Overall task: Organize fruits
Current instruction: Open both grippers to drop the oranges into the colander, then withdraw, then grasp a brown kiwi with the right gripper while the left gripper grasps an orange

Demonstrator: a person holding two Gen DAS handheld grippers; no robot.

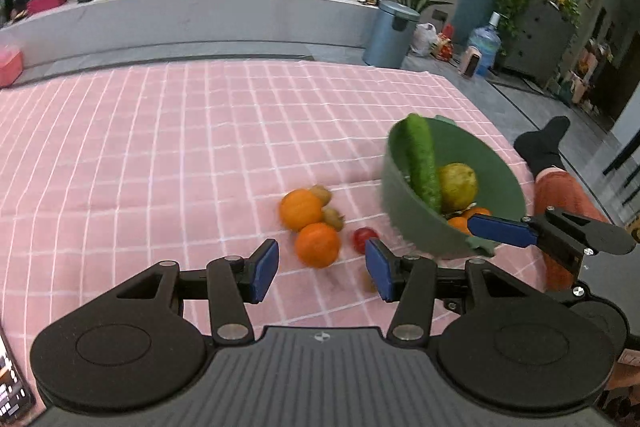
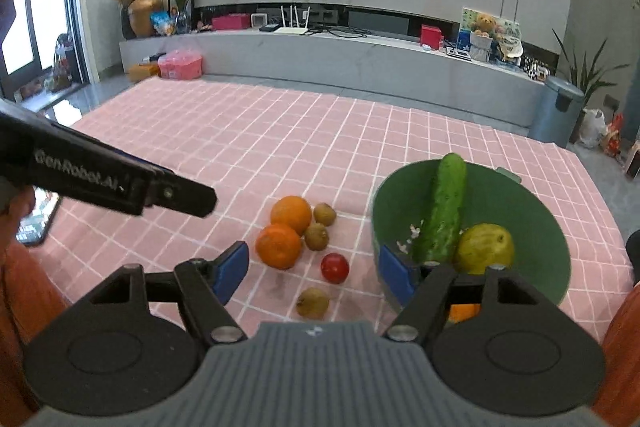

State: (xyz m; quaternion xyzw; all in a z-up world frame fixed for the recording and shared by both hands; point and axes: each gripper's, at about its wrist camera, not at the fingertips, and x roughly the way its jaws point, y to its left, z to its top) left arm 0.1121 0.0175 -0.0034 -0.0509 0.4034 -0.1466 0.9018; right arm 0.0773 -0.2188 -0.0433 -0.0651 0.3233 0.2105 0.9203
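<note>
Loose fruit could roll off my fingers
Both sets of fingers spread, pinching nothing; nudging an orange (image 2: 279, 245) or the tilted green bowl (image 2: 532, 211) scatters everything

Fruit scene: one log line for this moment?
left gripper open, empty | right gripper open, empty | bowl: cucumber, pear | cloth: oranges, kiwis, tomato

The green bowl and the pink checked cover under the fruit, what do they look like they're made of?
The green bowl looks like moulded plastic: a smooth, even matte colour, a thin wall and a small tab at the rim. It could be another material; the pictures don't settle it. The pink checked cover looks like a soft sheet, woven cloth or thin vinyl: it lies flat with slight ripples near the bowl, and no weave is visible.
</note>
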